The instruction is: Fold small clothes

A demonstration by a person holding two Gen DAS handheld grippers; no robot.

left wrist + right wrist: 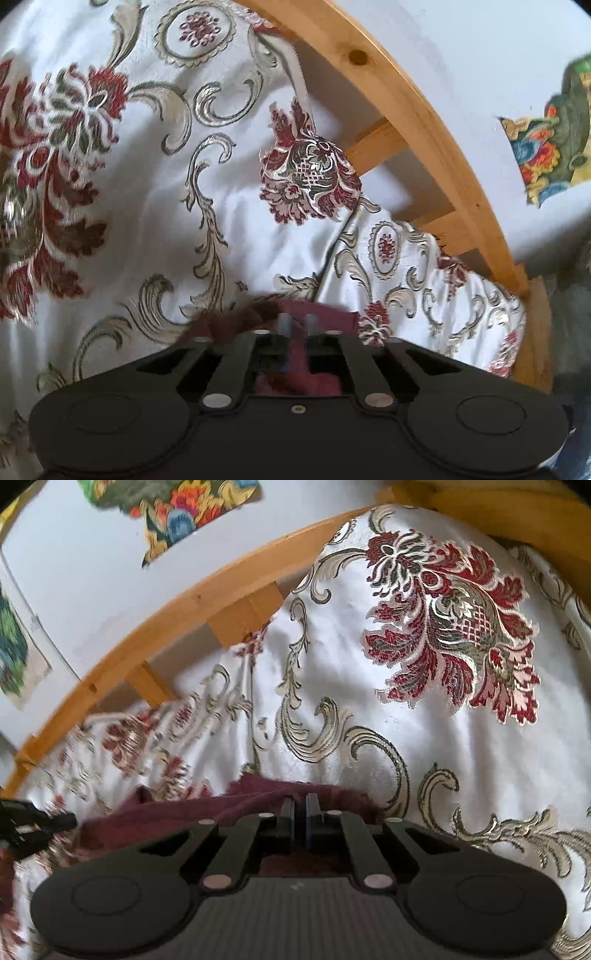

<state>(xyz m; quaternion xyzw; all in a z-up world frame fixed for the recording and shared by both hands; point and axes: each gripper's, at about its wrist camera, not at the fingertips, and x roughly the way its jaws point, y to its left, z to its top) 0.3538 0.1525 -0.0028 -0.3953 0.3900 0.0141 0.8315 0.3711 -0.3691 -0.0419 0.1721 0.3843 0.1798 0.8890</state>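
Observation:
A small dark maroon garment (255, 797) lies on a white bedspread (369, 716) with red and gold floral embroidery. My right gripper (300, 805) is shut on the garment's edge, the jaws nearly together with cloth between them. My left gripper (297, 325) is also shut on the maroon garment (317, 312), which bunches around and under its fingers. The left gripper's black tip (33, 825) shows at the left edge of the right wrist view, blurred. Most of the garment is hidden under the gripper bodies.
A wooden bed frame rail (424, 110) with slats curves along the bed's far edge, also in the right wrist view (177, 613). Behind it is a white wall with colourful floral pictures (550, 147) (177, 513). The bedspread is rumpled into folds near the rail.

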